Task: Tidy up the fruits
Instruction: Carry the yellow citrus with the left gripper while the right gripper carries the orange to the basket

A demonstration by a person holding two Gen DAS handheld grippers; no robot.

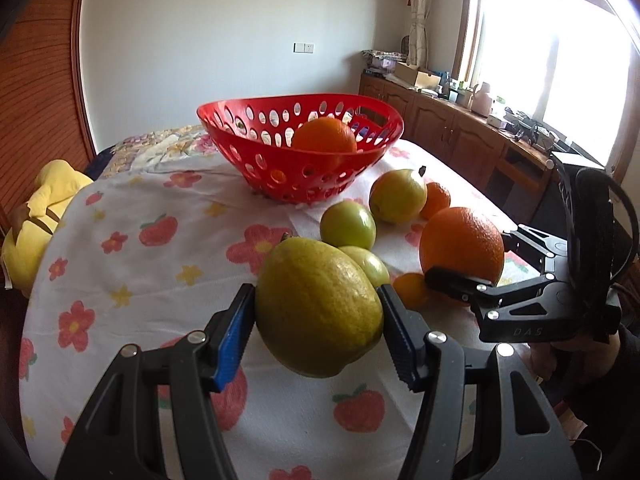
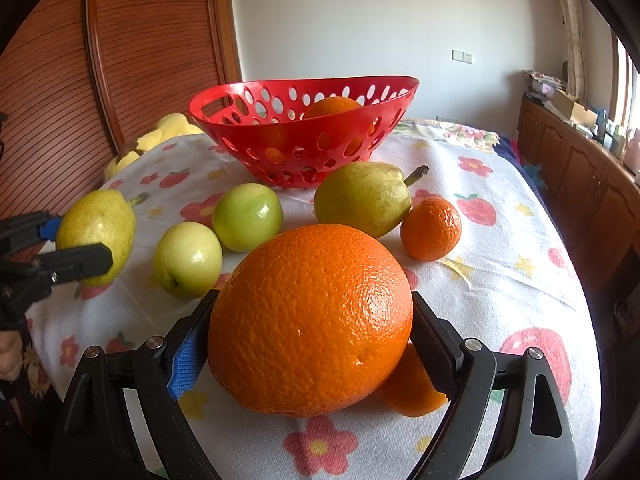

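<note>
My left gripper (image 1: pixel 318 306) is shut on a yellow-green pear (image 1: pixel 316 304) and holds it just above the cloth; it also shows in the right wrist view (image 2: pixel 98 226). My right gripper (image 2: pixel 310 326) is shut on a large orange (image 2: pixel 310 318), also seen in the left wrist view (image 1: pixel 462 244). A red perforated basket (image 1: pixel 360 156) stands behind, with one orange (image 1: pixel 324 138) inside. Loose on the cloth lie a second pear (image 2: pixel 360 196), two green apples (image 2: pixel 247 216) (image 2: pixel 187 258) and two small tangerines (image 2: pixel 430 228) (image 2: pixel 412 390).
A flowered white cloth (image 2: pixel 500 280) covers the round table. A yellow plush toy (image 1: pixel 44 208) sits at the table's left edge. A wooden sideboard (image 1: pixel 460 128) with clutter runs along the window wall on the right. A wooden door (image 2: pixel 140 48) is behind left.
</note>
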